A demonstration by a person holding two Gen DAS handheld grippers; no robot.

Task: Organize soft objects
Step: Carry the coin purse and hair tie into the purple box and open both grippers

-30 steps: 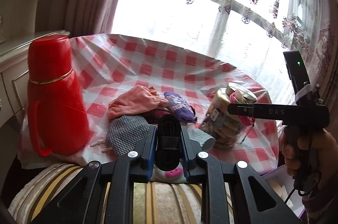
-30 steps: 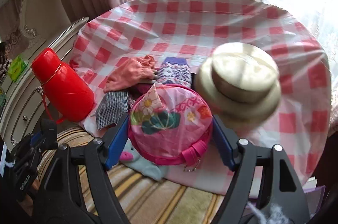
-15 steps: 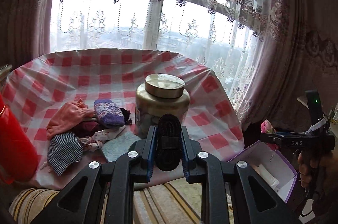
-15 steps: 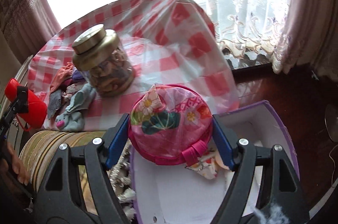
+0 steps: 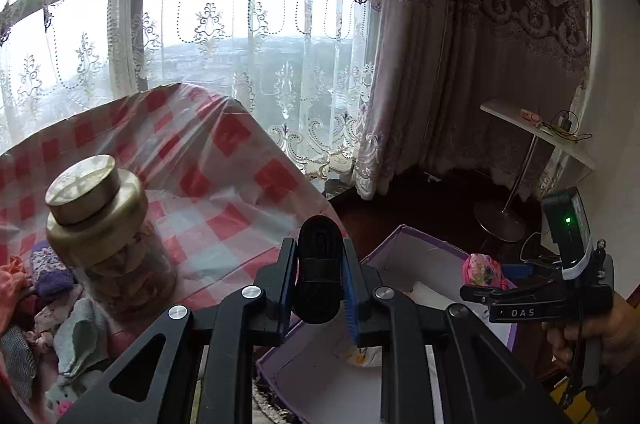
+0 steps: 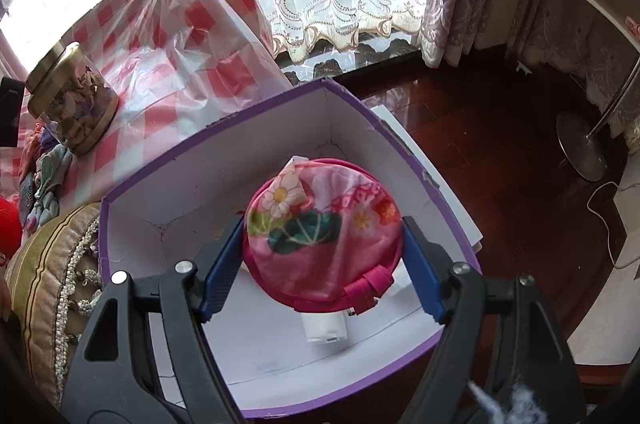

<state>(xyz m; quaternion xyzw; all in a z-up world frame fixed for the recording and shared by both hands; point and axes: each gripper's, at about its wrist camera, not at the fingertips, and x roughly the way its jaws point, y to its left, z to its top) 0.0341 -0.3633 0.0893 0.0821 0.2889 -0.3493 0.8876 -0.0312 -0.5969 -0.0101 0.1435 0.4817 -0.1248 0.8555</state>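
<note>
Gripping a pink pouch (image 6: pixel 322 236) over the purple box (image 6: pixel 168 159), right fingers (image 6: pixel 420 264); left fingers (image 5: pixel 352 300) clamp a black roll (image 5: pixel 318 272).

I see a round pink floral pouch (image 6: pixel 324 236), flat and disc-shaped with a darker pink rim and a small strap tab at its lower edge, sitting face-up over the open purple box (image 6: pixel 120 191), whose inside is white. In my other view, a rolled black band (image 5: pixel 319 270) stands on end. A heap of soft pieces (image 5: pixel 44 308) lies on the checked tablecloth (image 5: pixel 240 191): orange, purple knit, grey, checked.
</note>
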